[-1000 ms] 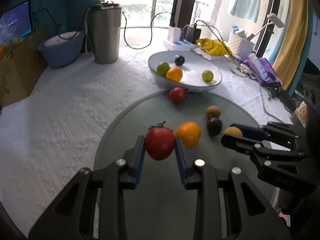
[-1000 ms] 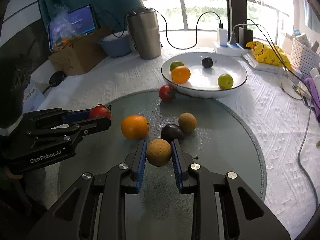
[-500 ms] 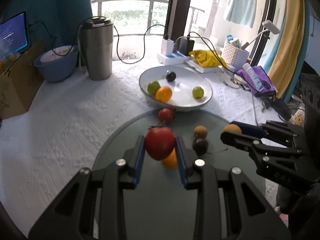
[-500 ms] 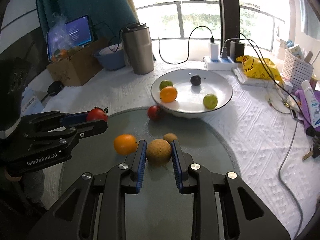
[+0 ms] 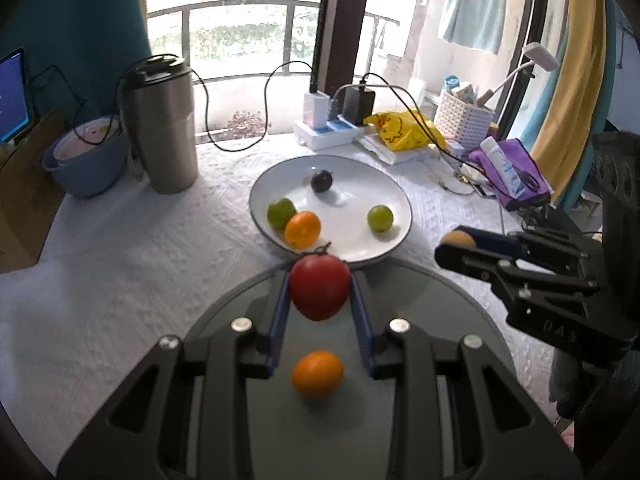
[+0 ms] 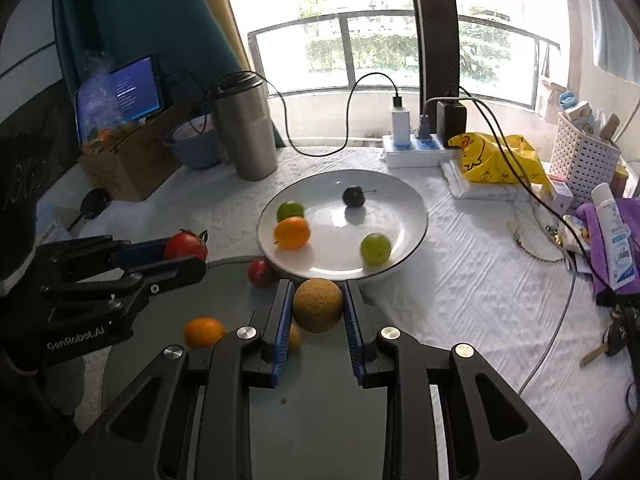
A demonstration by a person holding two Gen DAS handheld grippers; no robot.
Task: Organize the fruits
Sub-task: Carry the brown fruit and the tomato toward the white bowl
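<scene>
My left gripper is shut on a red tomato and holds it above the round grey mat, just short of the white bowl. My right gripper is shut on a round brown fruit, also raised near the bowl's front rim. The bowl holds two green fruits, an orange and a dark plum. On the mat lie a loose orange, a second tomato and a partly hidden brown fruit.
A steel tumbler and a blue basin stand at the back left. A power strip with cables, a yellow bag, a white basket and a purple cloth with a bottle crowd the right.
Both grippers have lifted and moved forward toward the bowl with their fruits still held. The loose orange now shows beneath the left gripper.
</scene>
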